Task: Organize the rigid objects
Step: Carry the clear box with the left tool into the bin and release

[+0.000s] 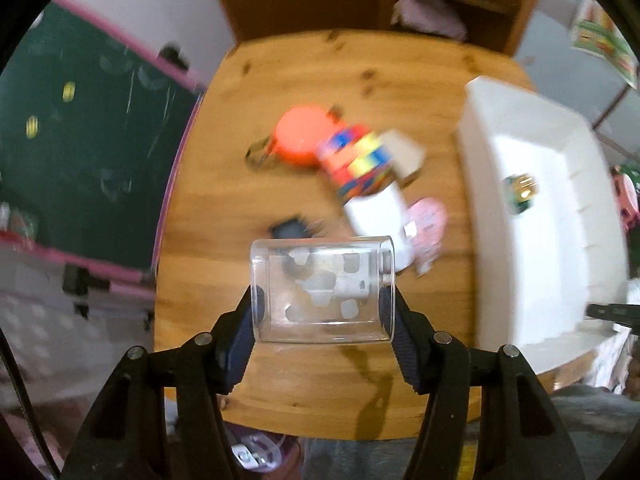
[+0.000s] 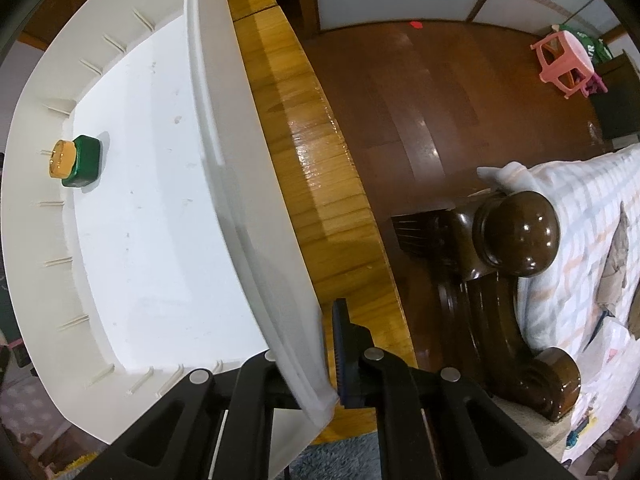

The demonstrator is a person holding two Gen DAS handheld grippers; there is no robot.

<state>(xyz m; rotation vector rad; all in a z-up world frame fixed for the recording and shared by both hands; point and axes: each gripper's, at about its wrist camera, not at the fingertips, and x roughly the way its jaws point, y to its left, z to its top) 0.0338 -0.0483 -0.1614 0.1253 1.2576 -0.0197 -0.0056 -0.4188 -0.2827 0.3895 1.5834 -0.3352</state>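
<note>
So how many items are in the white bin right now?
1. A small green bottle with a gold cap lies on its side near the far wall of the white bin. The right tool grips the bin's near wall. Nothing else shows inside.

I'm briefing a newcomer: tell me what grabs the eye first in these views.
The clear plastic box pinched between the left gripper's jaws, above the wooden table. Beyond it lies a blurred pile of bright toys. The right gripper clamps the wall of the white bin, which holds one green bottle.
</note>
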